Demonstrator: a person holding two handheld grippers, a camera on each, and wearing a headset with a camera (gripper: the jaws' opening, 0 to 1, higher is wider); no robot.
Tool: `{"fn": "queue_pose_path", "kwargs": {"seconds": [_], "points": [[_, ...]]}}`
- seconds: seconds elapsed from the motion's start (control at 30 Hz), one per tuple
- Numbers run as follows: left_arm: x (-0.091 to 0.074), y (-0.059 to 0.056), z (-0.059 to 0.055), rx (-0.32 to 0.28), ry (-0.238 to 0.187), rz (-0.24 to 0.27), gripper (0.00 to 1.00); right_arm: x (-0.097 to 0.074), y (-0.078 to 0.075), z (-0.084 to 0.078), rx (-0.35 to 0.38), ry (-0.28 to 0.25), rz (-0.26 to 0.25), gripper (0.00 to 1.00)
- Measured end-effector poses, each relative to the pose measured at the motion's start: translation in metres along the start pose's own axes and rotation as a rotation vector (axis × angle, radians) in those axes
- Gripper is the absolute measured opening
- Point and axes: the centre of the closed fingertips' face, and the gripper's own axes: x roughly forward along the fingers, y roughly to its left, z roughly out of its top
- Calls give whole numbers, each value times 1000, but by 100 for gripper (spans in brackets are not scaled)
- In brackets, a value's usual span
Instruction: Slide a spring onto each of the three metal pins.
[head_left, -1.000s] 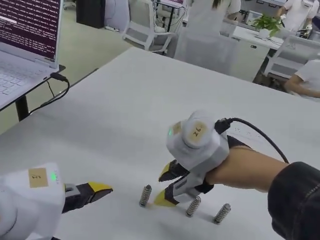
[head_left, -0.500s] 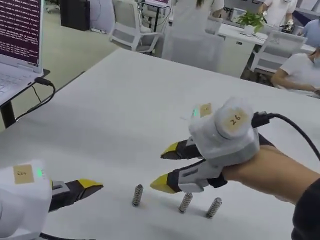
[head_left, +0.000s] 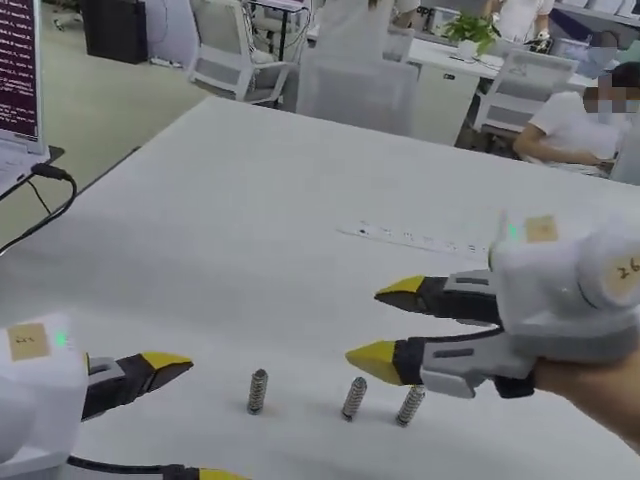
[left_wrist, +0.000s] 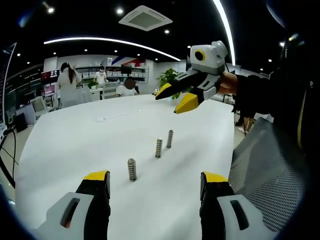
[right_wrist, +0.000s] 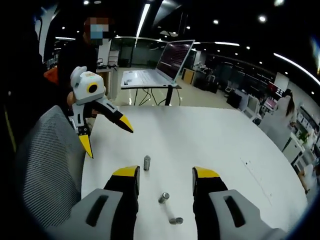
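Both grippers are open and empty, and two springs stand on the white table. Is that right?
Not two: the head view shows three springs standing on the table, the left spring, middle spring and right spring. The left gripper and right gripper are open and empty, as stated.

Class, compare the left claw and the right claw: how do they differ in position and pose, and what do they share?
The right claw hangs above the table, close over the springs; the left claw sits lower and stands off to their side. The right claw looks down on the springs, while the left claw looks along the row near table level. Both are open, empty and yellow-tipped.
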Motion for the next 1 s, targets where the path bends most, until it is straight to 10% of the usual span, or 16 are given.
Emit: {"fn": "queue_pose_path", "kwargs": {"seconds": [0.43,1.0], "points": [[8,0,1,2,12,-7,70,-52,-13,-63,130,-7,-122,43],[3,-4,-18,-51,26,6,72,-55,14,-111,245,20,-140,70]]}}
